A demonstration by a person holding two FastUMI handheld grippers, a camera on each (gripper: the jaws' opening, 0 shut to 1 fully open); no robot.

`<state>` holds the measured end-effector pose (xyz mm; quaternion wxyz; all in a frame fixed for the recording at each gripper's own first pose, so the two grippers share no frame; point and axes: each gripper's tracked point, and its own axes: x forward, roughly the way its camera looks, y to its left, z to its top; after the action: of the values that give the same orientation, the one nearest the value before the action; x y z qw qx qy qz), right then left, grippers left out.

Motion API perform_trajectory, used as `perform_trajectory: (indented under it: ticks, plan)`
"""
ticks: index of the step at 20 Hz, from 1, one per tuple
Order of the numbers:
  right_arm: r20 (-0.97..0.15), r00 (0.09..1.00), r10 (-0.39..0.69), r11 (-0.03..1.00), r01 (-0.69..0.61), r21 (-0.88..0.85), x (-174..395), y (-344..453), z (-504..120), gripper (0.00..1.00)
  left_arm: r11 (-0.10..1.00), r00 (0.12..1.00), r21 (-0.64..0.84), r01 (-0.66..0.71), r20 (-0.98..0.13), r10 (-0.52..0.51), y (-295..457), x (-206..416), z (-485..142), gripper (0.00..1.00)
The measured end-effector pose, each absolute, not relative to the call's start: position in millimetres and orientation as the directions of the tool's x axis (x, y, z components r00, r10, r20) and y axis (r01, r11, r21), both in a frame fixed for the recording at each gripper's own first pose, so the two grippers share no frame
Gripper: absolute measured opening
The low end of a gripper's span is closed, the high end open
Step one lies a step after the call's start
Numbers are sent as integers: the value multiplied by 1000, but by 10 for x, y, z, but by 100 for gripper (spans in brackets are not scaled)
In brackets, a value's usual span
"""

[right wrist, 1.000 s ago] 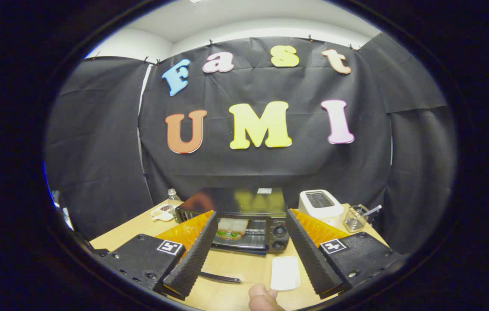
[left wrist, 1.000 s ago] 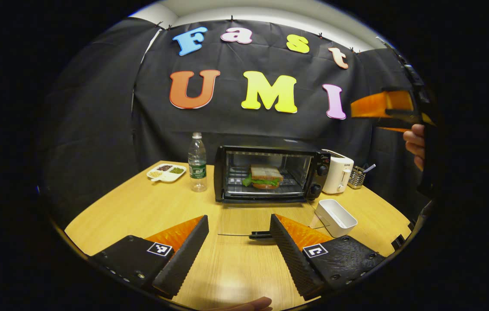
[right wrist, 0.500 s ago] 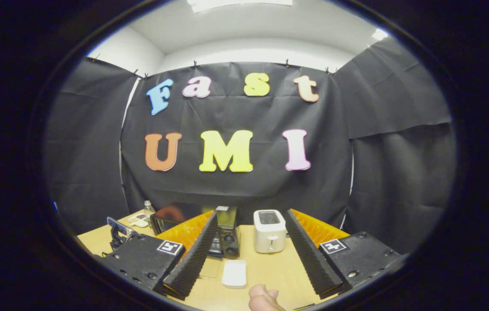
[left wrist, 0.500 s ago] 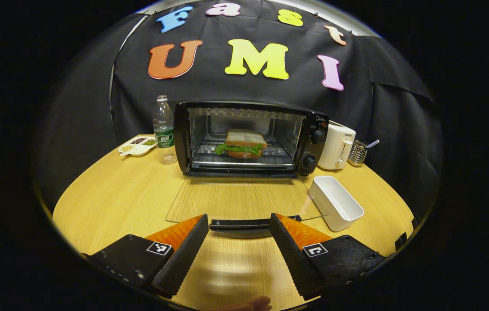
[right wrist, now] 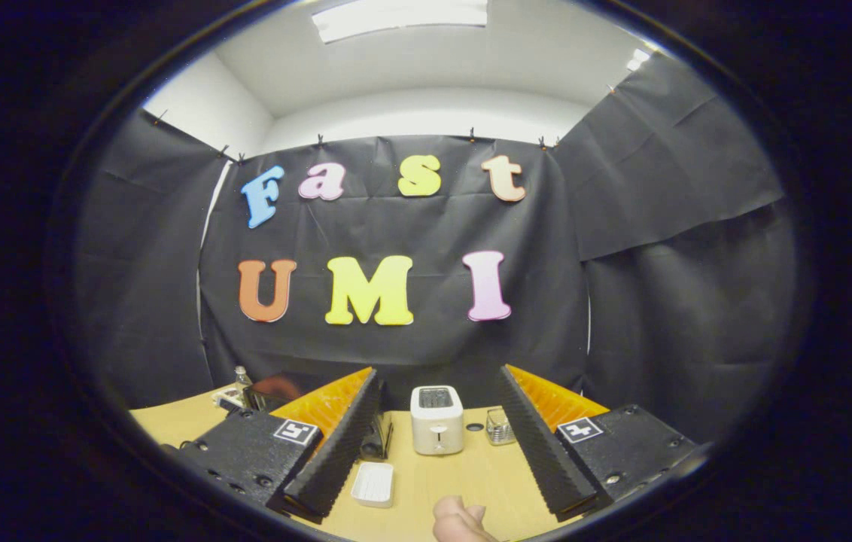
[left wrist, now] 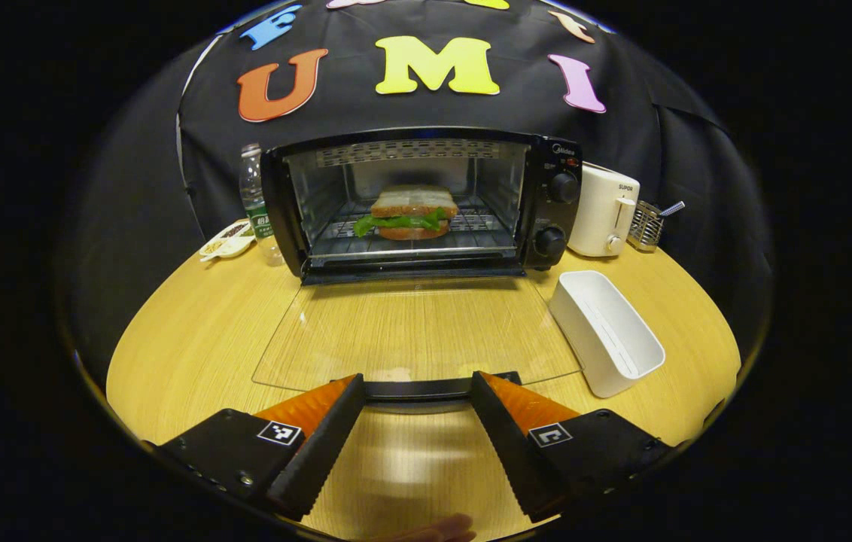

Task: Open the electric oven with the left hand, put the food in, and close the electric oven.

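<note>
We've got a light wooden table (left wrist: 193,339) with a rounded edge, and black cloth (right wrist: 644,248) hung all round as booth walls, clipped along the top. Above the cloth we see a plain white wall (right wrist: 426,113) and a white ceiling with a long bright light panel (right wrist: 400,13).

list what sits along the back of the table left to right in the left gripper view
snack dish → bottle → oven → toaster → wire holder
</note>
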<state>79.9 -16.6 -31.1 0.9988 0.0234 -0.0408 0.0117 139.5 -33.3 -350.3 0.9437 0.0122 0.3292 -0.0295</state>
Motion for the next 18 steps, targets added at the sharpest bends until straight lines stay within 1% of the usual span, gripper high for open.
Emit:
perform_trajectory:
  ticks: [1, 2, 3, 4, 5, 7, 10, 11, 12, 15, 16, 18]
  plan:
    - [72, 997, 11, 998, -15, 55, 845, -225, -344, 100, 997, 799, -6, 73, -599, -62, -390, 1450, -3462, 94]
    - [61, 998, 6, 998, -10, 60, 873, -265, -382, 100, 998, 796, -11, 60, -603, -54, -412, 1470, -3468, 94]
    - [50, 999, 3, 998, -6, 68, 898, -290, -428, 89, 999, 785, -15, 47, -618, -46, -414, 1467, -3515, 95]
    - [44, 999, 4, 997, -7, 77, 911, -310, -458, 100, 999, 779, -15, 40, -626, -41, -403, 1468, -3547, 96]
    - [37, 999, 4, 997, -7, 83, 937, -323, -490, 90, 999, 785, -12, 39, -618, -38, -401, 1494, -3544, 96]
    - [23, 1000, -3, 996, 1, 86, 958, -370, -541, 89, 999, 784, -12, 44, -619, -42, -400, 1498, -3539, 96]
    - [8, 1000, 0, 995, 0, 100, 985, -361, -601, 90, 999, 781, -13, 43, -623, -42, -385, 1475, -3537, 96]
    - [3, 1000, 0, 995, 0, 102, 988, -366, -610, 100, 999, 781, -13, 43, -624, -42, -384, 1478, -3536, 96]
    - [-1, 1000, -3, 995, 3, 103, 995, -377, -628, 90, 999, 780, -13, 44, -624, -42, -390, 1472, -3536, 96]
    - [-13, 1000, -7, 994, 8, 107, 997, -379, -667, 90, 999, 773, -12, 44, -633, -41, -383, 1432, -3526, 96]
    - [-16, 1000, -3, 994, 5, 108, 991, -362, -672, 100, 999, 769, -17, 39, -638, -41, -385, 1364, -3506, 96]
    - [-18, 1000, 2, 995, 0, 104, 988, -331, -690, 100, 998, 767, -28, 49, -640, -55, -407, 1262, -3484, 96]
